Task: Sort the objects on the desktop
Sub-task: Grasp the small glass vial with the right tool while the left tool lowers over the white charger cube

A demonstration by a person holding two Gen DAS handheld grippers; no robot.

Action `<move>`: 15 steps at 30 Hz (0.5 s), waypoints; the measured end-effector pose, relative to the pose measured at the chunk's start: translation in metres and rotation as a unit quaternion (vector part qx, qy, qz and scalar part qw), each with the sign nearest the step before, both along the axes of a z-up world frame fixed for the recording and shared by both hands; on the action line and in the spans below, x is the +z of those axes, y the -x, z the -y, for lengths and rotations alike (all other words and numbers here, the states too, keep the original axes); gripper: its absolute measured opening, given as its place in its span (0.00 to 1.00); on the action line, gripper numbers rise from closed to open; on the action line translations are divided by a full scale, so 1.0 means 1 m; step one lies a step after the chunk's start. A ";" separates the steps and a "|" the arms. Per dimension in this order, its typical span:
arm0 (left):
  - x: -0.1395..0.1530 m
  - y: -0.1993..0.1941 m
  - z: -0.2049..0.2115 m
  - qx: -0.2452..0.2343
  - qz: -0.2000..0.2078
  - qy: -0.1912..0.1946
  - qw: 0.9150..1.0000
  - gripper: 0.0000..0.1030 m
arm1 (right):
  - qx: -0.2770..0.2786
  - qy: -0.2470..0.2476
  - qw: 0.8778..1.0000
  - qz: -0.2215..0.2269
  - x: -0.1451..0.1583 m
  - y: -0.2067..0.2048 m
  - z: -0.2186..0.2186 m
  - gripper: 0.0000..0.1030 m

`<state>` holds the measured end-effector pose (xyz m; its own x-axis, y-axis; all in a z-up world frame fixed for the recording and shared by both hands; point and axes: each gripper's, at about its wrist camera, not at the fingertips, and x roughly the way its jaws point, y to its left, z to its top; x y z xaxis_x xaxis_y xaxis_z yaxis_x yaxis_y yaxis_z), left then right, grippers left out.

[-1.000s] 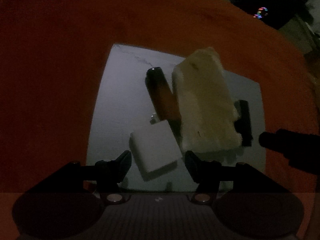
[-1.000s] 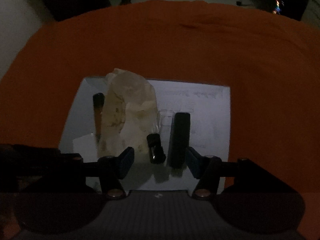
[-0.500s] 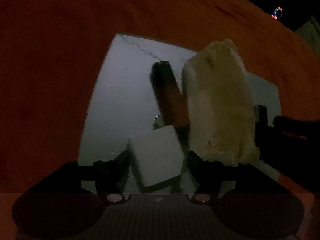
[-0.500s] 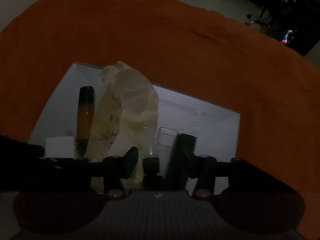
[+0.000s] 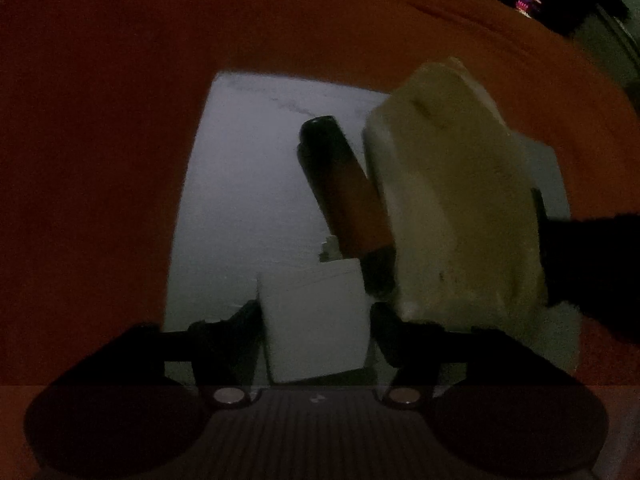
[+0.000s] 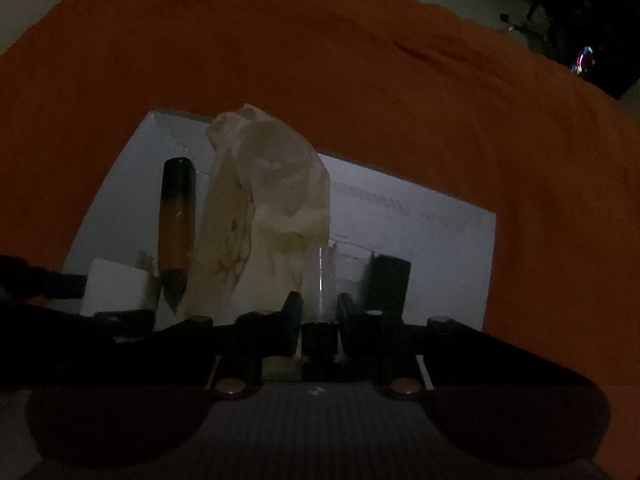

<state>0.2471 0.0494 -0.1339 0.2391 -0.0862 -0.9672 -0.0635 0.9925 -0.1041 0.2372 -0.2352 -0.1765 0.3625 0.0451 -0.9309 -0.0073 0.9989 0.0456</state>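
While it lies on the white sheet [image 6: 420,216], small black oblong object [image 6: 318,338] sits between right gripper [image 6: 318,312] jaws just closing, crumpled cream tissue [image 6: 272,208] and amber-black tube [image 6: 176,220] crowding left, left gripper [image 5: 316,320] half-open astride white square block [image 5: 316,320].

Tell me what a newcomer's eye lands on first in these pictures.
The bright orange cloth fills both views, with a pale white rectangular board lying on it. On the board, a crumpled cream tissue pack sits beside an amber tube with black ends. Nearest the left gripper, a white square block sits between its fingers.
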 end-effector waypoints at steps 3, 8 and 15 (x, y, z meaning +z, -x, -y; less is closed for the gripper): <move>0.003 0.004 -0.007 -0.044 -0.003 -0.011 0.999 0.51 | -0.024 -0.014 1.000 -0.001 0.002 0.006 0.013 0.21; 0.007 0.003 -0.015 -0.062 -0.011 -0.008 0.998 0.52 | -0.061 -0.016 0.998 -0.006 -0.002 0.011 0.034 0.21; 0.006 0.002 -0.003 -0.070 -0.007 -0.037 0.997 0.58 | -0.093 -0.031 0.995 0.000 -0.005 0.008 0.041 0.21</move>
